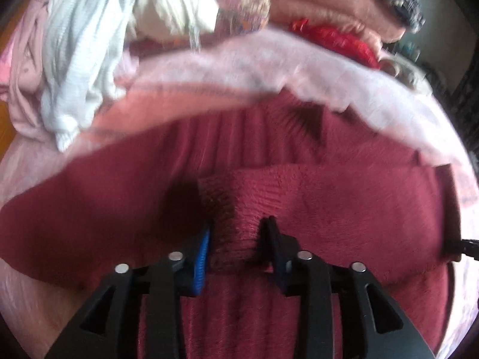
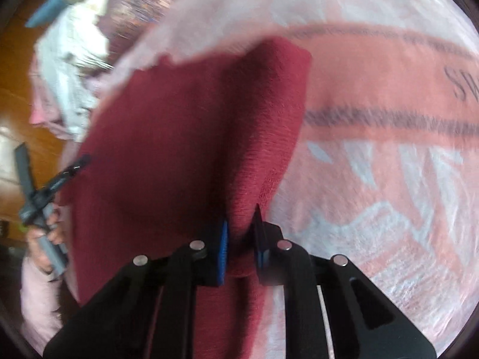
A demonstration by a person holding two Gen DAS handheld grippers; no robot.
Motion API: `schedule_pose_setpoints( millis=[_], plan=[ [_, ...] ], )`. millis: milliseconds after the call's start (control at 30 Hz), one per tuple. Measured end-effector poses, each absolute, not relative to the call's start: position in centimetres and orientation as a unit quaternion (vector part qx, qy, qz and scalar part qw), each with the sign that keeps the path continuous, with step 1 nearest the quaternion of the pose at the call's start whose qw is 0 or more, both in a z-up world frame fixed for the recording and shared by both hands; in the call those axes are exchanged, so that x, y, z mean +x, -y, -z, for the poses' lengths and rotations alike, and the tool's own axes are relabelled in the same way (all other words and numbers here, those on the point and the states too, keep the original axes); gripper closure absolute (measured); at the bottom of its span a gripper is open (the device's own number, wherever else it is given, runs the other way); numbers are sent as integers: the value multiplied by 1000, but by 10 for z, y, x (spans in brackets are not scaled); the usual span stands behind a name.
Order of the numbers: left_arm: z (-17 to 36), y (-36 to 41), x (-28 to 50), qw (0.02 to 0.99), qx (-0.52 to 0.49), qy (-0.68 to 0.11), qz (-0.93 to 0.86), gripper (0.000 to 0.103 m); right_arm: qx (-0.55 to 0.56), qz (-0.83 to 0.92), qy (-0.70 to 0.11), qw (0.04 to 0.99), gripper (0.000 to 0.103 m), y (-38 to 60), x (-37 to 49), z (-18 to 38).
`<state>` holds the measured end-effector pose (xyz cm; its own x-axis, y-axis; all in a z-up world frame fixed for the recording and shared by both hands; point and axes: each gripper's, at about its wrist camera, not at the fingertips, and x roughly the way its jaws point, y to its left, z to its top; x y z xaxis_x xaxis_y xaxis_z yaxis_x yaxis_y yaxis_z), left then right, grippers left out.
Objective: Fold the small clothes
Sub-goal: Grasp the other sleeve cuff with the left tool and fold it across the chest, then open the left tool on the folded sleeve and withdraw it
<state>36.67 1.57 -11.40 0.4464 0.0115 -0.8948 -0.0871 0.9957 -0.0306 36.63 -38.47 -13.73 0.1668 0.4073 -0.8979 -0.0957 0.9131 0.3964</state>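
Observation:
A dark red knit sweater [image 1: 344,209] lies spread on a pink printed cover [image 2: 374,185]. One sleeve is folded across its body, and the ribbed cuff [image 1: 221,197] ends between the fingers of my left gripper [image 1: 238,234]. That gripper's jaws stand apart around the cuff, with a dark gap beside the right finger, so it is open. In the right wrist view a raised fold of the sweater [image 2: 269,104] runs down into my right gripper [image 2: 241,224], which is shut on it at the sweater's right edge. The left gripper [image 2: 51,185] also shows there at the far left, held by a hand.
A pile of loose clothes, white [image 1: 77,48], cream and pale pink, lies beyond the sweater at the upper left. Folded pink items and a red one [image 1: 335,39] sit at the back right. Wooden floor [image 2: 15,59] shows past the left side of the cover.

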Motion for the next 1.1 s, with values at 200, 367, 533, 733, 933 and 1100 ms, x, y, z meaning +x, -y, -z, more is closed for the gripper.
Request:
schedule_pose_setpoints(
  millis=[200, 367, 533, 733, 933, 1100],
  plan=[
    [97, -50, 357, 853, -68, -513, -58, 50, 85, -159, -603, 777, 74, 382, 357, 100],
    [66, -50, 348, 871, -104, -479, -32, 50, 95, -209, -572, 788, 74, 359, 354, 75],
    [90, -11, 357, 858, -67, -510, 10, 49, 83, -198, -605, 766, 74, 338, 364, 105],
    [131, 2, 363, 847, -18, -532, -3, 46, 98, -171, -632, 750, 81, 344, 369, 135],
    [117, -8, 354, 840, -39, -541, 2, 39, 92, -160, -624, 760, 67, 319, 365, 111],
    [89, -49, 330, 858, -19, -514, -5, 7, 85, -196, -602, 769, 43, 270, 361, 88]
  ],
)
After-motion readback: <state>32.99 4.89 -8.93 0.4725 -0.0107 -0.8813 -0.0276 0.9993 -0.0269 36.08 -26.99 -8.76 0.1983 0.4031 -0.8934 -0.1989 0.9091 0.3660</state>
